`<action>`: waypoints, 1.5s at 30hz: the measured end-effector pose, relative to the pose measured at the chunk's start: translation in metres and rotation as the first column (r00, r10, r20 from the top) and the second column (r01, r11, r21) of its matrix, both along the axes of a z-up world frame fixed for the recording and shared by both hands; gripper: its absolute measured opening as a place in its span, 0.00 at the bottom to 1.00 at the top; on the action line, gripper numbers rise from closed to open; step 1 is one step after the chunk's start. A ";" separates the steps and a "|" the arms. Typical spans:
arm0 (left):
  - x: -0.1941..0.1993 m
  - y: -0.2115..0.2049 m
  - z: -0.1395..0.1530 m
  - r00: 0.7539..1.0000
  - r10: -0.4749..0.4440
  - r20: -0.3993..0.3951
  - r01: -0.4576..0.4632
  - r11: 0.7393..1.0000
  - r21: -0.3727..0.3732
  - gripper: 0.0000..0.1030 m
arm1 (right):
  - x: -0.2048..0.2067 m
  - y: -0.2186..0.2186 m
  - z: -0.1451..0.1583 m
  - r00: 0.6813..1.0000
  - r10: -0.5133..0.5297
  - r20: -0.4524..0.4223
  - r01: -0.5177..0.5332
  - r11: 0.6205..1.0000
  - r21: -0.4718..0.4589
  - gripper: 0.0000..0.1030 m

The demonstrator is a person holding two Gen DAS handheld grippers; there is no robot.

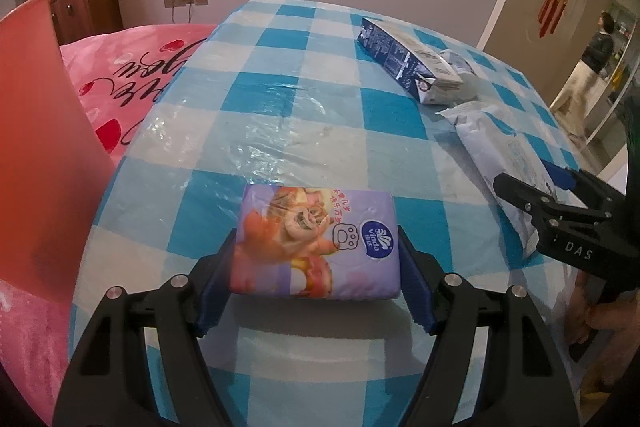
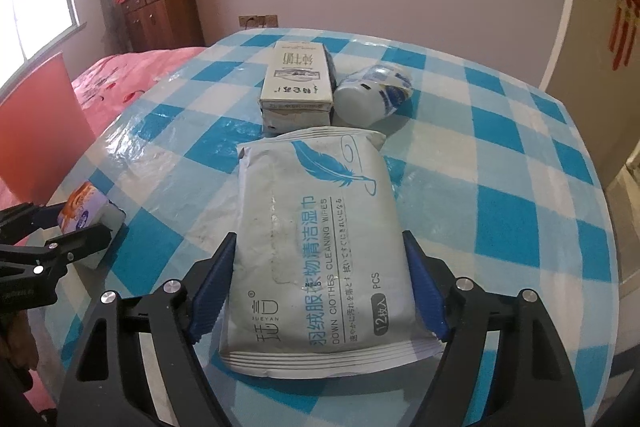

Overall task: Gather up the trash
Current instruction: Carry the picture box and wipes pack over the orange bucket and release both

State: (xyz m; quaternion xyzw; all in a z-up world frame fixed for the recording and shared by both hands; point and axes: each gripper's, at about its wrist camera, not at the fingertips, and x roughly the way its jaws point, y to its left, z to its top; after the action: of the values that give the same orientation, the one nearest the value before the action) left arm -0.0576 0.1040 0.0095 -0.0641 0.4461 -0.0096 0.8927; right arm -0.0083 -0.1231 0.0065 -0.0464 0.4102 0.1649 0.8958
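Far left: we note a red bin [image 1: 44, 131] standing beside the desk [image 1: 280, 99], against the pink bed [image 1: 132, 75]. We cannot see into it.

Left gripper [image 1: 316, 263]: jaws set on either side of a purple tissue pack [image 1: 316, 239], blue pads touching its short ends; we read this as a pinch. The pack looks just clear of the checked cloth, with its shadow below it.

Right gripper [image 2: 320, 287]: jaws straddle a grey wipes packet [image 2: 316, 247], pads at its long edges and seemingly in contact. Its far end lies flat on the desk, so it is not lifted.

Further back, untouched: a milk carton [image 2: 296, 87] lying on its side, and just to its right a small crushed bottle [image 2: 372, 95].

Our judgement: early going. Two items are gripped but neither has reached the bin; two more wait on the desk.
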 end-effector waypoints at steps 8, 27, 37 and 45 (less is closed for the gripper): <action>-0.008 -0.002 0.011 0.999 -0.025 0.035 0.026 0.999 -0.023 0.71 | -0.016 -0.013 0.007 0.999 -0.045 -0.006 0.045 0.998 0.036 0.76; -0.029 0.027 0.085 0.983 -0.003 0.184 -0.004 0.999 0.036 0.71 | -0.032 0.011 0.050 0.999 -0.004 -0.047 0.011 0.990 0.143 0.76; -0.042 0.065 0.113 0.966 0.065 0.249 -0.081 0.995 0.055 0.71 | -0.038 0.049 0.079 0.997 0.068 -0.028 -0.063 0.985 0.162 0.76; -0.055 0.104 0.132 0.946 0.135 0.296 -0.161 0.985 0.065 0.71 | -0.036 0.098 0.111 0.985 0.172 0.010 -0.171 0.970 0.174 0.76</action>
State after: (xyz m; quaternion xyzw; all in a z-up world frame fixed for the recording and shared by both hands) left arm -0.1128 0.2080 0.1414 -0.0559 0.3042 0.0680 0.9485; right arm -0.0441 -0.0254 0.1179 -0.0027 0.3911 0.2768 0.8777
